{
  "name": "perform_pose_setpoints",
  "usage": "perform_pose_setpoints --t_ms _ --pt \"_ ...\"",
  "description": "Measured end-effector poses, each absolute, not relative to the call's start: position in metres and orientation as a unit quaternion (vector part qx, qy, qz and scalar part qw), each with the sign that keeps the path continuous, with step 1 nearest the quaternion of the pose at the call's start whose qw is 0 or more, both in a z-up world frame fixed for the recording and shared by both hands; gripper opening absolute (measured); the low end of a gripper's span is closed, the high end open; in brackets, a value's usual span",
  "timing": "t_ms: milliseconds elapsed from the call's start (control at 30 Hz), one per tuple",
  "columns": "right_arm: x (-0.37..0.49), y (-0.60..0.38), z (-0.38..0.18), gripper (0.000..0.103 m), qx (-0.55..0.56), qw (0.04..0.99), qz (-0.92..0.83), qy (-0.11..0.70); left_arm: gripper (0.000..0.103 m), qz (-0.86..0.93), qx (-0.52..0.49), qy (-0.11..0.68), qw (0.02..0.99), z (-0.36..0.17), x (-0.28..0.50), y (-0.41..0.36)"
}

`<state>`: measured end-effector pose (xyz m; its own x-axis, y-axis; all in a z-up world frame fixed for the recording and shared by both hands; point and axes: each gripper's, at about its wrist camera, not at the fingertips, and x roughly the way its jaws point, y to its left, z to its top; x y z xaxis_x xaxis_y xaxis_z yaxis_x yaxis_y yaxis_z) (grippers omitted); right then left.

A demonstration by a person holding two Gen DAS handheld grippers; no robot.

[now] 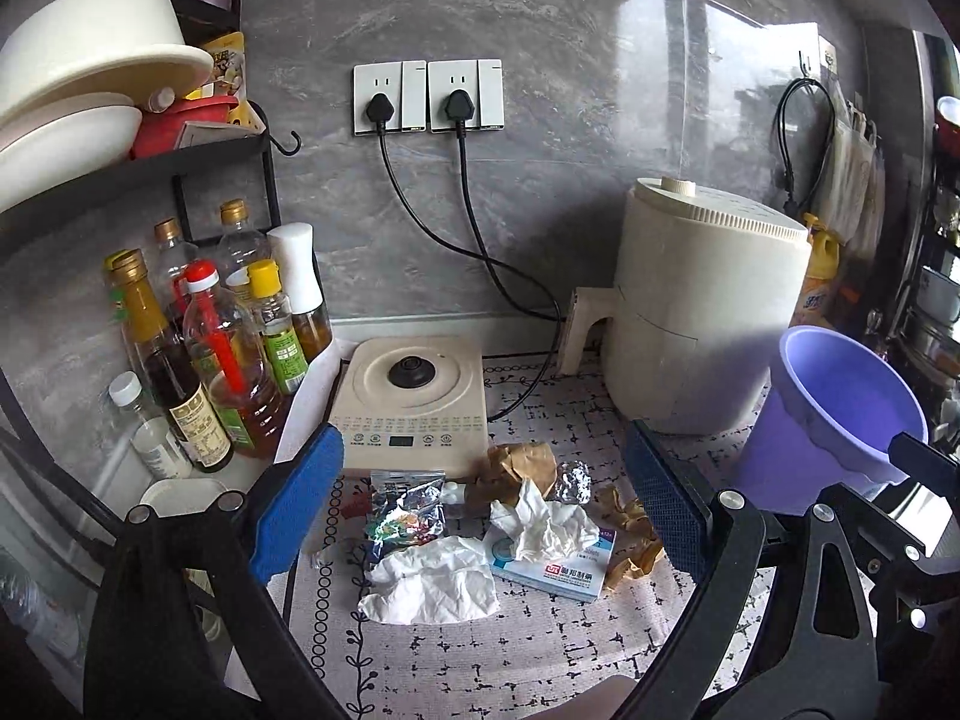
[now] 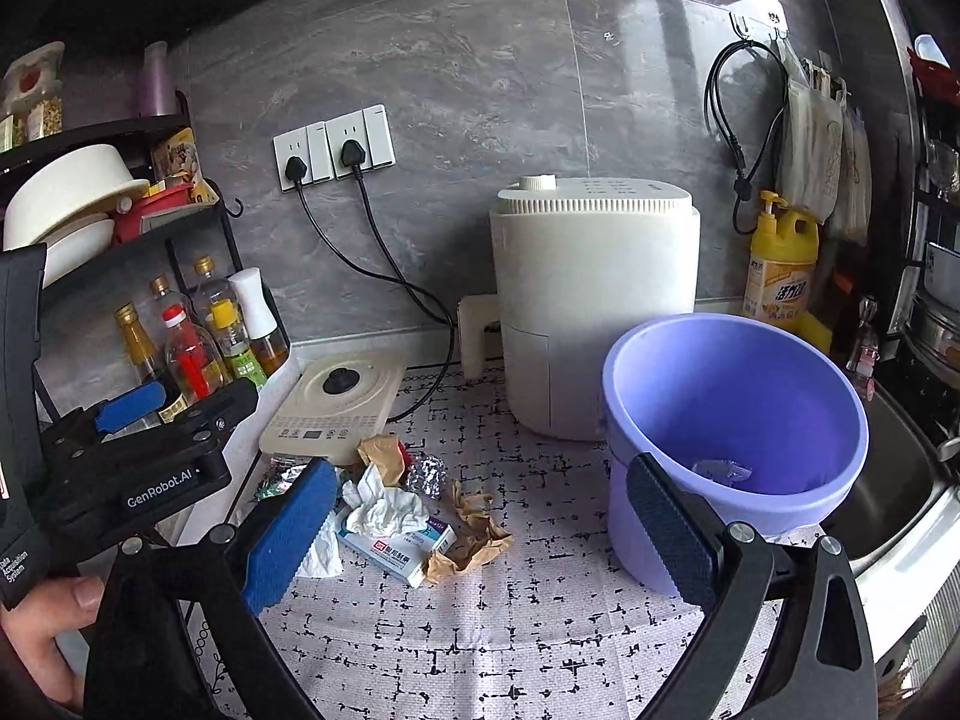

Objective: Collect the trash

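Collecting the trash is under way, judging by the layout: a heap of litter lies on the patterned counter mat (image 1: 540, 660) in front of the induction cooker (image 1: 414, 402), while the purple bucket (image 2: 732, 420) stands well apart to its right, beside the white air fryer (image 2: 594, 306). Left gripper (image 1: 480, 516) hangs over the heap with its blue pads spread wide and nothing between them; right gripper (image 2: 480, 534) is likewise spread wide and empty, aimed between the heap and the bucket. Within the heap are crumpled white tissue (image 1: 438, 582), a second tissue wad (image 1: 540, 522) lying on a blue-and-white medicine box (image 1: 552, 570), crumpled brown paper (image 1: 516, 468), a ball of foil (image 1: 573, 483) and a shiny foil wrapper (image 1: 408, 516). One small clear scrap (image 2: 720, 471) already lies at the bucket's bottom, so the work appears barely begun. Next move probably calls for lowering one pair of jaws onto a single soft piece, closing gently enough to gather it, and carrying it over the bucket rim. Hard to make out: what the clear scrap is, and the items under the tissues. The sink (image 2: 888, 492) at right is cut off, and the bottles (image 1: 198, 348) on the left partly hide one another.
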<state>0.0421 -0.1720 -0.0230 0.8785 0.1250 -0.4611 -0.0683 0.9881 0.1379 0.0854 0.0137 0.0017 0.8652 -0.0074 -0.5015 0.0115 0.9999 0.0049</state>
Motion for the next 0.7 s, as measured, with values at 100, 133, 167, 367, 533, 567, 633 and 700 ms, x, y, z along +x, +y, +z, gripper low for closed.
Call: perform_pose_setpoints --t_ms 100,133,167,367,533,567,633,700 --pt "0.045 -0.165 -0.026 0.095 0.056 0.965 0.061 0.248 0.093 0.007 0.001 0.264 0.964 -0.002 0.08 0.023" --pt "0.046 -0.163 -0.028 0.095 0.055 0.964 0.063 0.251 0.093 0.01 -0.001 0.266 0.964 -0.004 0.079 0.025" --pt "0.047 -0.162 -0.03 0.095 0.053 0.964 0.065 0.254 0.093 0.014 -0.003 0.27 0.963 -0.007 0.078 0.028" --pt "0.054 -0.155 -0.043 0.095 0.052 0.957 0.081 0.272 0.093 0.035 -0.006 0.293 0.955 -0.024 0.077 0.039" --pt "0.061 -0.149 -0.063 0.086 0.041 0.951 0.089 0.294 0.092 0.062 -0.002 0.306 0.95 -0.043 0.074 0.044" --pt "0.063 -0.148 -0.068 0.085 0.04 0.949 0.091 0.3 0.092 0.063 -0.006 0.312 0.948 -0.048 0.074 0.046" --pt "0.065 -0.148 -0.077 0.082 0.039 0.945 0.094 0.311 0.092 0.064 -0.01 0.323 0.944 -0.056 0.075 0.049" --pt "0.067 -0.148 -0.085 0.079 0.04 0.941 0.096 0.321 0.092 0.066 -0.009 0.331 0.941 -0.065 0.077 0.051"
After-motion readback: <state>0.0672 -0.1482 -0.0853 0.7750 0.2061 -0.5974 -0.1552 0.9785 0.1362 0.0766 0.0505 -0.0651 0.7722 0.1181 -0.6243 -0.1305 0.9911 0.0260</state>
